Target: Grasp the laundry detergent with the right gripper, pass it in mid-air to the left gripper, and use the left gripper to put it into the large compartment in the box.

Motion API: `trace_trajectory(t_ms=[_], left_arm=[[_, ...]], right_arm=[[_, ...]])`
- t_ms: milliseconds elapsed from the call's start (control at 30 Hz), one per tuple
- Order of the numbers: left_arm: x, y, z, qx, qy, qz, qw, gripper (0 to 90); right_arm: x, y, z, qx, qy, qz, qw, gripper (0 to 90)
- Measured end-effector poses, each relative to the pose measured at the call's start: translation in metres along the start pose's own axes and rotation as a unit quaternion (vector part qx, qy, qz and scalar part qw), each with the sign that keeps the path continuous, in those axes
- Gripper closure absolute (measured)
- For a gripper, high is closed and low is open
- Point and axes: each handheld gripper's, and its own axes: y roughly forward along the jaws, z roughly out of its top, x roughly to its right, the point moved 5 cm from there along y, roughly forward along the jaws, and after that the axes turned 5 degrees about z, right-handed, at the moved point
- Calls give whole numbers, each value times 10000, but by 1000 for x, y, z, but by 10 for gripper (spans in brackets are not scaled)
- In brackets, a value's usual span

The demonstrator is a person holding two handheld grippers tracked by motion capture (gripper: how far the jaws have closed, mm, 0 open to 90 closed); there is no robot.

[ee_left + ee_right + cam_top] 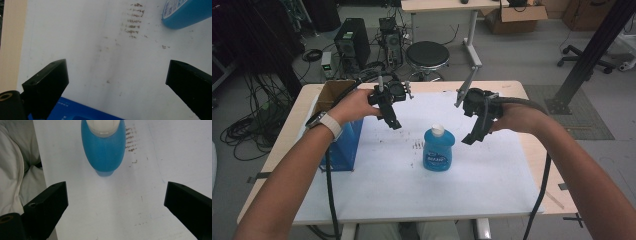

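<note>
Forearms low, blue bottle (438, 149) between open grippers, box (338, 131) left.

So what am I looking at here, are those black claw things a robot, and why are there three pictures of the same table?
There is no robot arm here. A person holds a hand tool in each hand, each with two black jaws: the left gripper and the right gripper. The high view comes from a fixed camera above the person, looking down on the table. The other two pictures come from small cameras riding on each tool, looking out between its own jaws.

On the white sheet that covers the table stands a blue bottle with a white cap. To the left is an open cardboard box with blue sides. Some brown smudges mark the sheet near the bottle.

Nothing is held: both grippers hover above the sheet, jaws wide open, on either side of the bottle.
</note>
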Motion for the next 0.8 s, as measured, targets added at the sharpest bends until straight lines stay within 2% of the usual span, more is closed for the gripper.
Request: trace_trajectory(t_ms=[400,800], left_arm=[[-1,-1,-1,24,-47,1,10000,50],[-4,2,0,-6,-73,-5,10000,51]], right_arm=[[-1,2,1,-5,-61,59,10000,49],[4,8,-3,139,-77,133,9998,49]])
